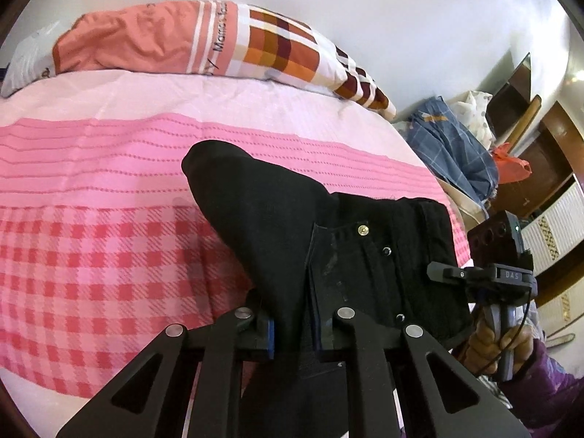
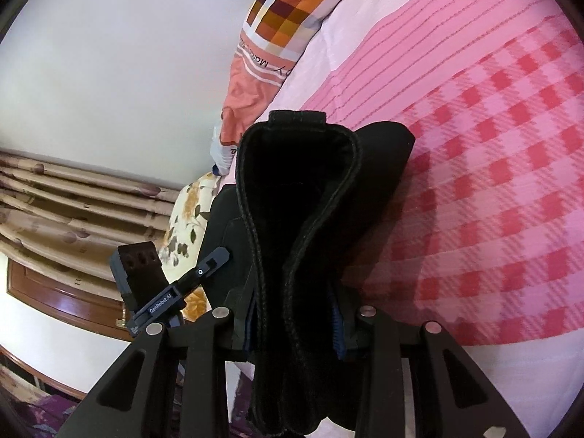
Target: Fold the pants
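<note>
We hold the black pants point(image 1: 292, 226) above the pink bedsheet point(image 1: 91, 255), left gripper point(image 1: 294, 332) and right gripper point(image 2: 294, 332) both clenched on the cloth, folding barely begun.

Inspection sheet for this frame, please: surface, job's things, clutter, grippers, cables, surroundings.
Surface: bed with a pink checked cover.
Job's things: black pants, lifted off the cover, waistband end up.
Clutter: patterned pillow at the head; pile of clothes beside the bed.
Grippers: left gripper shut on the pants near the fly; right gripper shut on a thick fold of waistband.
Cables: thin black cable by the right hand.
Surroundings: white wall, curtains, wooden furniture.
</note>
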Demonstrator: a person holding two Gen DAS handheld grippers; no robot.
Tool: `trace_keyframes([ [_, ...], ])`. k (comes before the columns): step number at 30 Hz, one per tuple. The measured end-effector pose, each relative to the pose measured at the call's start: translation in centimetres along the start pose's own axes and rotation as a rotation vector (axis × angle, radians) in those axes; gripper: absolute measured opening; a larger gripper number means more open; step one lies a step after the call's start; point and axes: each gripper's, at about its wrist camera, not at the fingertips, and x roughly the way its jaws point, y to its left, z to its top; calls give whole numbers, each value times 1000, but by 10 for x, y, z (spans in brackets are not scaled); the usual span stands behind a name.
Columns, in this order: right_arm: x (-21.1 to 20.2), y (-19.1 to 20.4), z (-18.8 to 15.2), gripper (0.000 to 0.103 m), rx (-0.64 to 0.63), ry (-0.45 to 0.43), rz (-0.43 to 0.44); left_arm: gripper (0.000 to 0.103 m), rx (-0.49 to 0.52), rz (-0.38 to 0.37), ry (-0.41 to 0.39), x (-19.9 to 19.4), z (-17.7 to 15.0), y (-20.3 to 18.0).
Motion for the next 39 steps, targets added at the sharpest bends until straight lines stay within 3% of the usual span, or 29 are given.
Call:
trace_keyframes([
  [4, 14, 8, 2, 31, 4, 13, 20, 14, 28, 32, -32, -12, 1, 1],
  [39, 126, 94, 19, 31, -63, 136, 110, 14, -41, 208, -185, -86, 11, 86],
])
